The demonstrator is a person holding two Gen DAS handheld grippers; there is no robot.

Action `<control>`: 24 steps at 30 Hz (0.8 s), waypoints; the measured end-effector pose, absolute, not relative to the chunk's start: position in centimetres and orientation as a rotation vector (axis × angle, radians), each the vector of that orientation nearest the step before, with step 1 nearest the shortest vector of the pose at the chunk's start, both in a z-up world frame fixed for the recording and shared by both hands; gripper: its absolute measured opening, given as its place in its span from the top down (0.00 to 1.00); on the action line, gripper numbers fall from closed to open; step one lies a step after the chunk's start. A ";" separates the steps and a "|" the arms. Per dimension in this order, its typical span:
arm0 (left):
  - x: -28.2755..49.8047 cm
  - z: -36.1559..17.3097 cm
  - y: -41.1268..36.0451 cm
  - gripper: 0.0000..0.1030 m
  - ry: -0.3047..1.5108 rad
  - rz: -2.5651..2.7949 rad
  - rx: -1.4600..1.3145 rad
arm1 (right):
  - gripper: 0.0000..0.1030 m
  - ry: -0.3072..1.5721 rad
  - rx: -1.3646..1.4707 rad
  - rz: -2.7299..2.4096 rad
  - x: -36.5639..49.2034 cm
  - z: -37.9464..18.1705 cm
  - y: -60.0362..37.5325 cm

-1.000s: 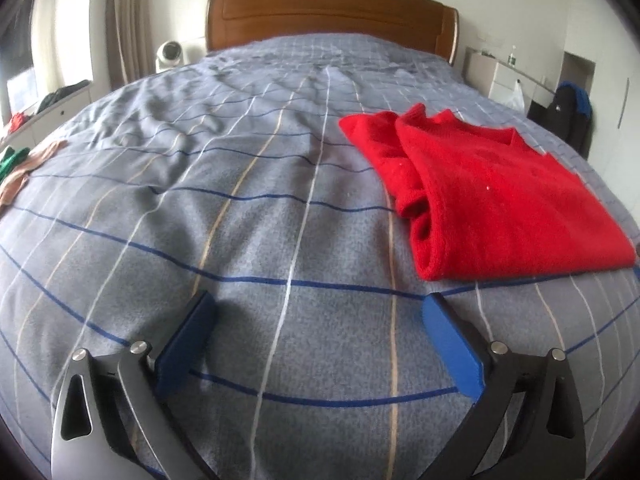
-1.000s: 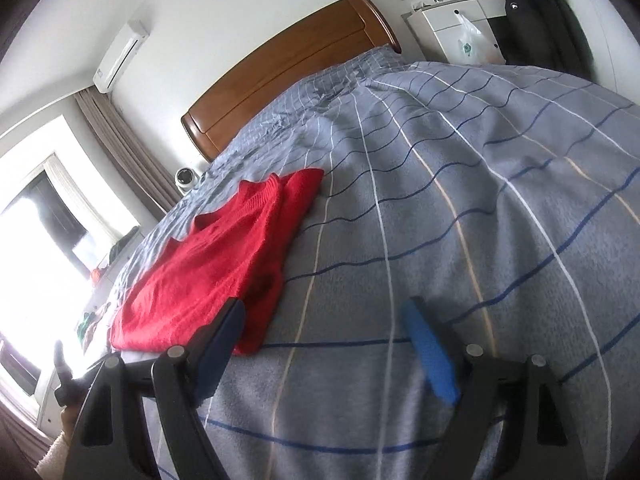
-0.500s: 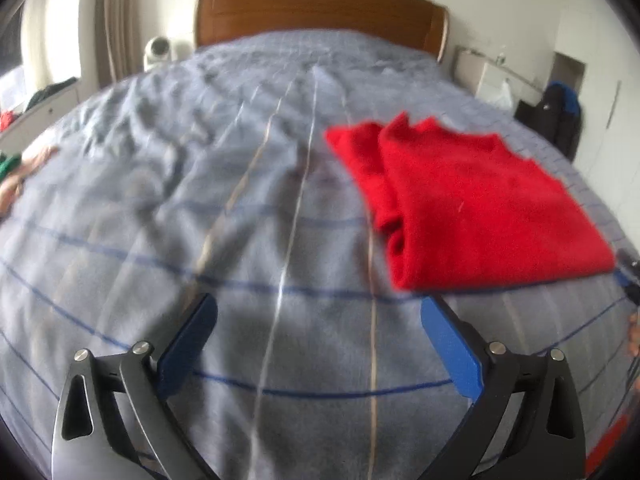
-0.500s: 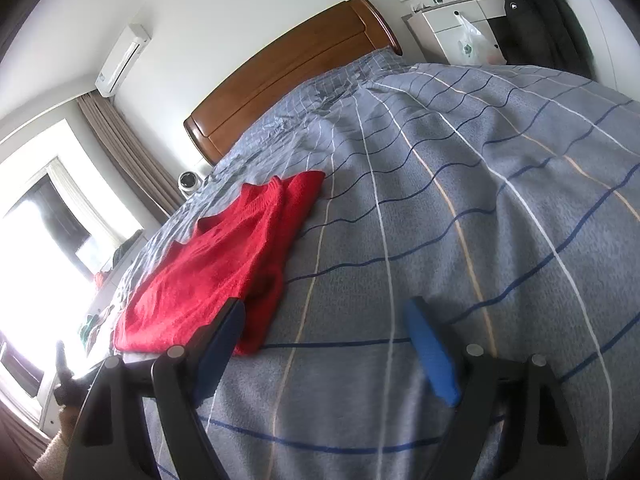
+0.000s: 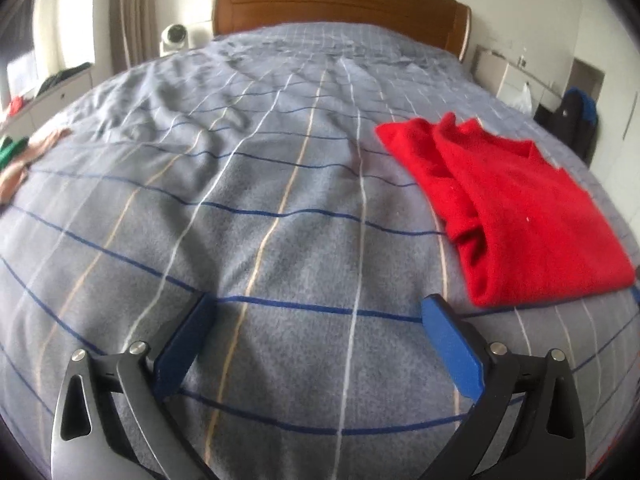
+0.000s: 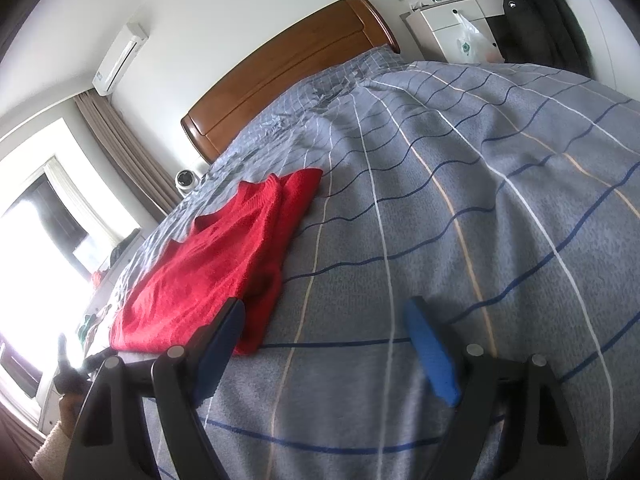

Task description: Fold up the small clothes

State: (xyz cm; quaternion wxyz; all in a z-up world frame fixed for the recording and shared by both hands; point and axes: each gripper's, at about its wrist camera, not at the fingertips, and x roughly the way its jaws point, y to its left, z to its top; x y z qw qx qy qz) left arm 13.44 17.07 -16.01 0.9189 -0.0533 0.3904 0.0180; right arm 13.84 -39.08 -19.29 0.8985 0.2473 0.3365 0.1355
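both grippers, left gripper [image 5: 316, 312] and right gripper [image 6: 324, 316], spread empty; green clothes [image 5: 10, 150] only in left view.

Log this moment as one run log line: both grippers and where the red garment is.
left gripper: open, empty, over bedspread | right gripper: open, empty | red garment: folded, flat on bedspread, untouched

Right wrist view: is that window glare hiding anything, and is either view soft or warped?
Right wrist view: the window is blown out white, washing out the bedside clutter at lower left; the red sweater stays readable. Left wrist view: evenly lit, no glare, slightly soft overall, sweater edges a little smeared. Both views: strong fisheye bulge curving the blanket stripes, dark corners.
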 end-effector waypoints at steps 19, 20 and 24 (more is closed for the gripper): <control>13.0 -17.0 16.3 0.01 0.753 0.047 -0.083 | 0.22 1.158 0.464 0.292 27.2 -17.2 -31.9; 12.9 -17.0 16.3 0.01 0.752 0.049 -0.078 | 0.38 1.177 0.476 0.303 27.4 -18.0 -31.4; 12.7 -16.8 16.4 0.01 0.776 0.043 -0.080 | 0.91 1.092 0.435 0.309 26.7 -15.6 -29.7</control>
